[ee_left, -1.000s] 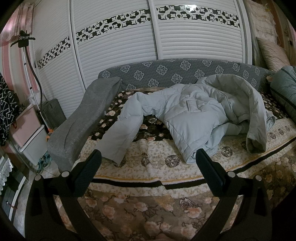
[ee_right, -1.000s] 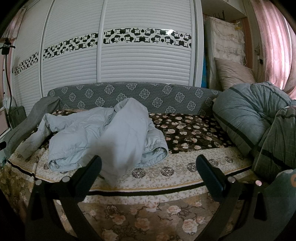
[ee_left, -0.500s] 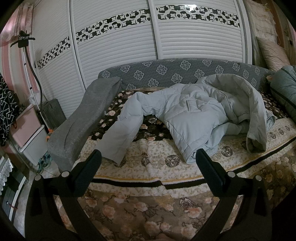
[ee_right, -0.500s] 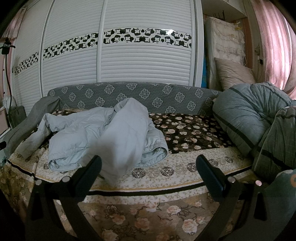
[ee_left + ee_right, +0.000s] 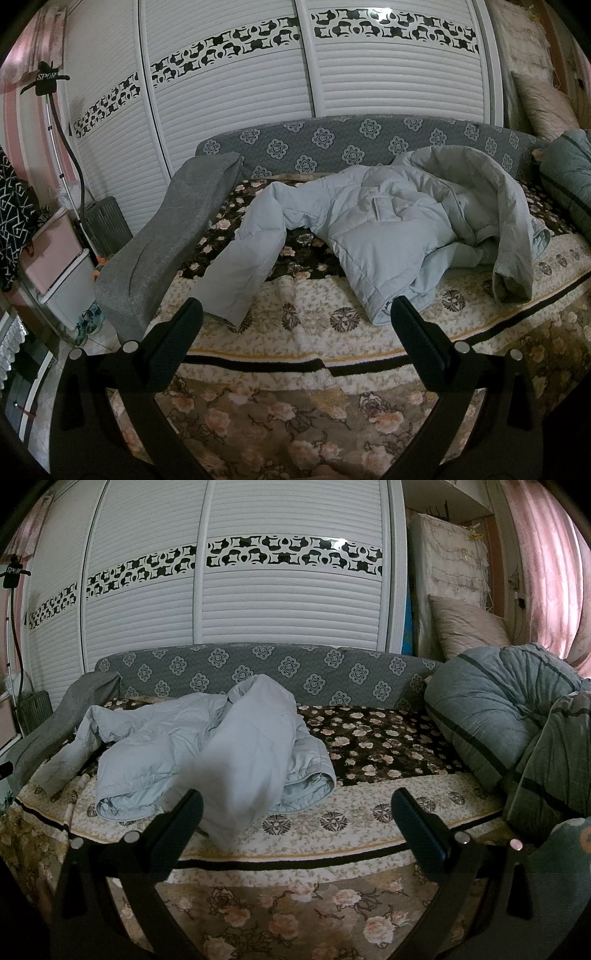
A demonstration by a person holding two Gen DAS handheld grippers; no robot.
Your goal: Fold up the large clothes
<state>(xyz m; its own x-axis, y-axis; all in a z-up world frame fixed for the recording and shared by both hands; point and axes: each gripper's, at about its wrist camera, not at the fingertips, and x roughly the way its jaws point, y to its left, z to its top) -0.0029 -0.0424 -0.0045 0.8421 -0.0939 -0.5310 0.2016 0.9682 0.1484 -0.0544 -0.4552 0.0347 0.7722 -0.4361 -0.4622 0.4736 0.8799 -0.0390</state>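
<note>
Left wrist view: the pale blue quilted padded jacket (image 5: 388, 229) lies crumpled, unfolded on the floral-covered bed (image 5: 314, 328); left tool (image 5: 295, 325) and right tool (image 5: 295, 805) hover wide open, empty, so folding seems unstarted

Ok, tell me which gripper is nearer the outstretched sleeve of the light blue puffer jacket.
Left. The left gripper hangs open right in front of the sleeve, whose cuff lies just past its left finger. The right gripper is open further along, facing the jacket's bunched body; from there the sleeve lies far left.
</note>
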